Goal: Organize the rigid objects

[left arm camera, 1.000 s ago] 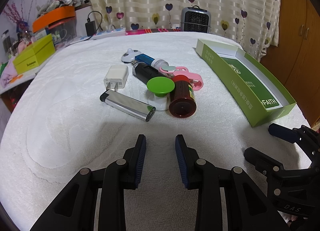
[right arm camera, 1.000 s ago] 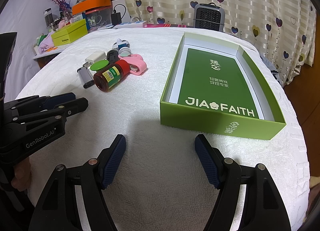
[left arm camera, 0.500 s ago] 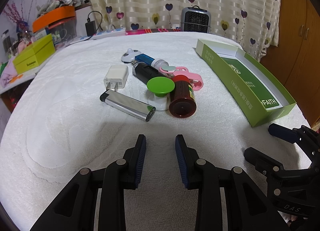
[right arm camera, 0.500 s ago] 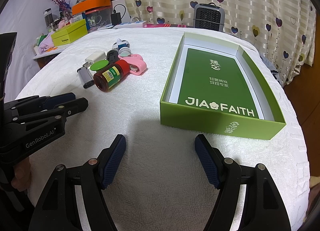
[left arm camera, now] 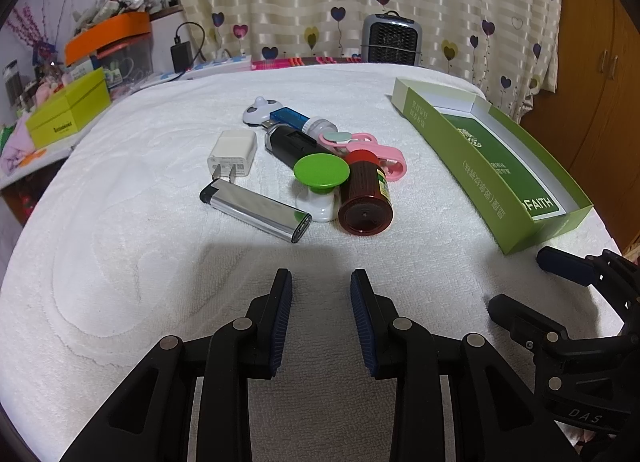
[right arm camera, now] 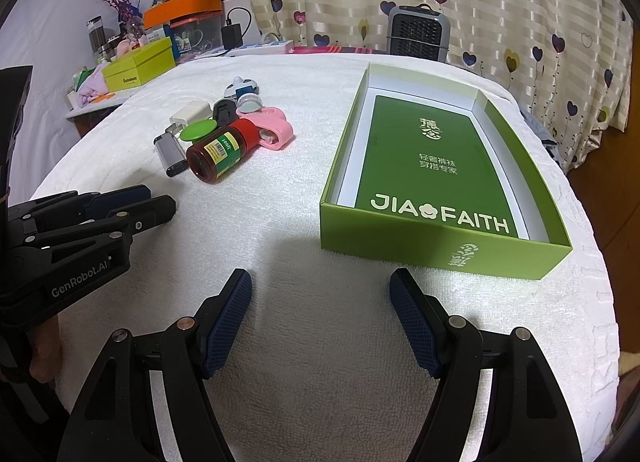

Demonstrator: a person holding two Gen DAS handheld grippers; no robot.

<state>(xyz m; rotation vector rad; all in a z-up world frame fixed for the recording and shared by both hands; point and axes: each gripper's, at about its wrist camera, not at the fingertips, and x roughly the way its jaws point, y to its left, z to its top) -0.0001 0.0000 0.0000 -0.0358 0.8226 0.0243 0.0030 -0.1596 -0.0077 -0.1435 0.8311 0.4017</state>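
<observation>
A pile of small items lies mid-table: a silver lighter (left arm camera: pixel 256 209), a white charger plug (left arm camera: pixel 233 154), a green-topped white knob (left arm camera: pixel 321 171), a brown bottle with a red cap (left arm camera: pixel 365 198), a pink clip (left arm camera: pixel 376 152), a black device (left arm camera: pixel 294 144) and a blue USB stick (left arm camera: pixel 290 118). An empty green box (right arm camera: pixel 436 166) lies open to the right of the pile. My left gripper (left arm camera: pixel 321 282) hovers short of the pile, open, with nothing between its fingers. In front of the box my right gripper (right arm camera: pixel 321 282) stands wide open and empty.
The table wears a white towel (left arm camera: pixel 120 262). A grey heater (left arm camera: pixel 392 40) stands at the far edge before a heart-print curtain. A side shelf at the left holds a yellow-green box (left arm camera: pixel 68 114) and an orange-lidded bin (left arm camera: pixel 110 40). A wooden cabinet (left arm camera: pixel 600 82) is at the right.
</observation>
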